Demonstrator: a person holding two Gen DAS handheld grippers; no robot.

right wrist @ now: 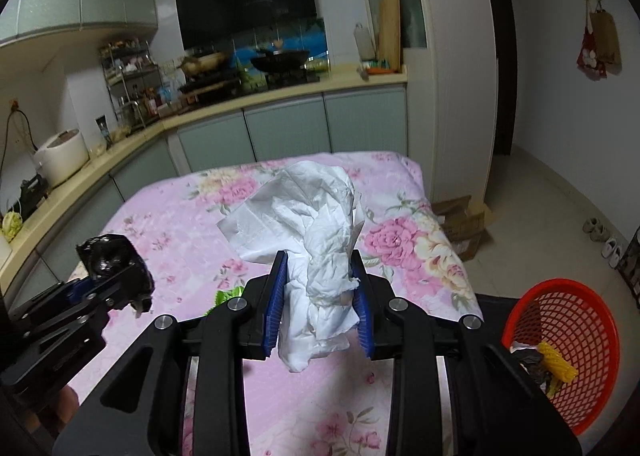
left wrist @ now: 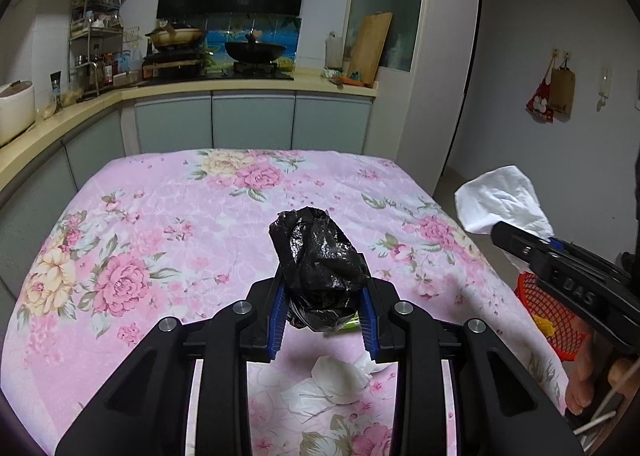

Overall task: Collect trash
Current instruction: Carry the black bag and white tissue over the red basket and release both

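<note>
Firmly between right tool (right wrist: 318, 306) pads: tissue (right wrist: 308, 224).

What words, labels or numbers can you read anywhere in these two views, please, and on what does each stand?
"DAS": raised letters on the black side of the right tongs, seen from the left wrist; any letters before them are unclear.
Brown paper bag on the wall: dark print, too blurred to read.
Bottles on the counter rack: labels too small to read.
</note>
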